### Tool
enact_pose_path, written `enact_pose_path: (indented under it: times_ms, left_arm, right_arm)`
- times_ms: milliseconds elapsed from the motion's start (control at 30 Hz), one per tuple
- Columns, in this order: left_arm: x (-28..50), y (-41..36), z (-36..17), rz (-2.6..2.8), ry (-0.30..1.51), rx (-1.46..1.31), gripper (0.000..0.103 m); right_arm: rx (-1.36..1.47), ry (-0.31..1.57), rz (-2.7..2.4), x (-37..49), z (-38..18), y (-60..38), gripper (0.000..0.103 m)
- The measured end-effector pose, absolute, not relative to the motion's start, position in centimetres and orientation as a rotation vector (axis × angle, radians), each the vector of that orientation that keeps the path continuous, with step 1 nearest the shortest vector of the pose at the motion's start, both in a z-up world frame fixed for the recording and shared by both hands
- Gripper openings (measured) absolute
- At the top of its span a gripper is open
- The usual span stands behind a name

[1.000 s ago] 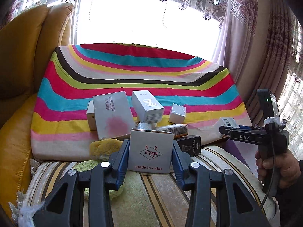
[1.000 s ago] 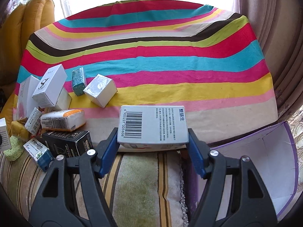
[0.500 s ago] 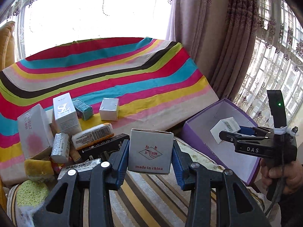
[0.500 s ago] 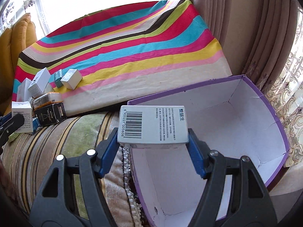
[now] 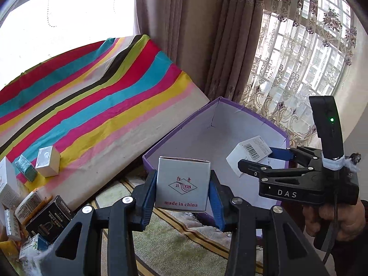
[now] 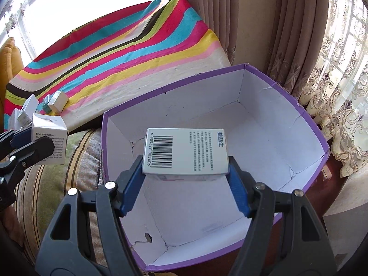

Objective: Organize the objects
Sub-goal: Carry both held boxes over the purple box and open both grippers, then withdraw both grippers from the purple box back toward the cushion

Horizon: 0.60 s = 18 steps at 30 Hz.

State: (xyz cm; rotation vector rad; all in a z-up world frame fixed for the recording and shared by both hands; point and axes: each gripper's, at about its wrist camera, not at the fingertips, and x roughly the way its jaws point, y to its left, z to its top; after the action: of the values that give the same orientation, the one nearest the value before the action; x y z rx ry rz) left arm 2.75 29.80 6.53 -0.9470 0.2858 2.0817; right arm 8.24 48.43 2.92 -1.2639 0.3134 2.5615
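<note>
My left gripper [image 5: 182,194] is shut on a small silver box [image 5: 182,184] printed "made in china", held over the striped cushion just before the near rim of the purple box [image 5: 181,128]. My right gripper [image 6: 185,174] is shut on a white barcode box [image 6: 185,151], held above the white inside of the purple box [image 6: 271,138]. From the left wrist view the right gripper [image 5: 257,161] shows side-on with the barcode box [image 5: 249,150] inside the purple box. From the right wrist view the left gripper [image 6: 34,142] and its silver box [image 6: 49,141] sit at the left edge.
Several small boxes [image 5: 47,161] lie on the striped cloth [image 5: 103,105] and at the left by the cushion [image 5: 174,246]. Brown curtains [image 5: 195,34] and lace curtains [image 6: 340,92] hang behind and right of the purple box. A hand [image 5: 333,220] grips the right tool.
Both grippers swung right, away from the pile of boxes, each carrying its box. The right one now hangs over the purple box; the left one has reached its near rim.
</note>
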Motion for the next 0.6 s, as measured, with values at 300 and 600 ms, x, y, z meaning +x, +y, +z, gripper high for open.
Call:
enact_pose_path:
  times_ms: [300,600]
  left_arm:
    - [2.8,31.4,6.5,2.039,0.276,-0.934,0.070]
    - [1.9,26.2,7.3,2.163,0.147,-0.893,0.070]
  right_arm:
    - [-1.230,0.327,2.517,9.6,3.2,50.1,0.074]
    - [-1.111,0.341,2.595,10.1,4.2,49.4,0.089]
